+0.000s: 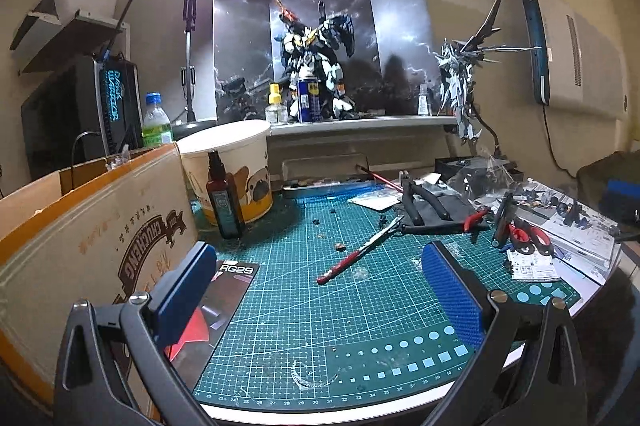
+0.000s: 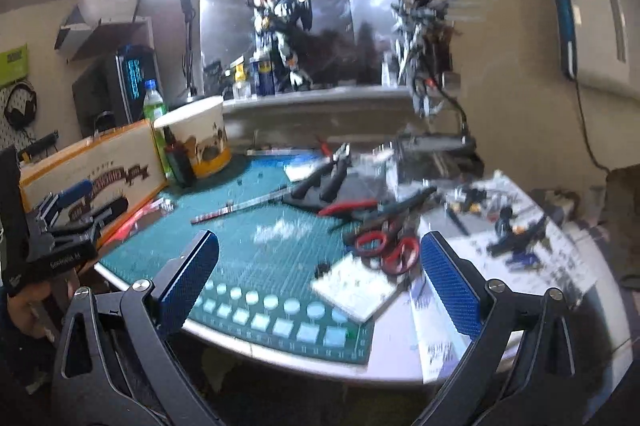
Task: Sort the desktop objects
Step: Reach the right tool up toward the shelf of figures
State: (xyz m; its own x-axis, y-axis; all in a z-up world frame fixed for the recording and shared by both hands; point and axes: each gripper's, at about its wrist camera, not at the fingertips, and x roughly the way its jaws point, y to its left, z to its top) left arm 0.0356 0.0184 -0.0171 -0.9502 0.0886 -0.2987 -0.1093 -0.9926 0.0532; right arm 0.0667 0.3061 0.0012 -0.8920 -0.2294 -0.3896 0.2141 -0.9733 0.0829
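Observation:
A green cutting mat [image 1: 360, 302] covers the desk. On it lie a red and silver craft knife [image 1: 360, 252], black pliers [image 1: 424, 199], red-handled nippers [image 1: 474, 218] and red-handled scissors [image 1: 528, 236]. My left gripper [image 1: 316, 300] is open and empty above the mat's near edge. My right gripper [image 2: 318, 290] is open and empty, off the desk's front edge; the view is blurred. In it I see the mat [image 2: 256, 258], scissors [image 2: 384, 246], pliers [image 2: 324, 177], knife [image 2: 240, 207] and the left gripper [image 2: 76, 205] at far left.
A cardboard box [image 1: 92, 238] stands at left, beside a dark spray bottle [image 1: 224, 197] and a white bucket [image 1: 232, 165]. A booklet [image 1: 224, 302] lies by the box. Manuals and small parts [image 1: 572, 222] crowd the right. Robot models [image 1: 316, 57] stand on the rear shelf.

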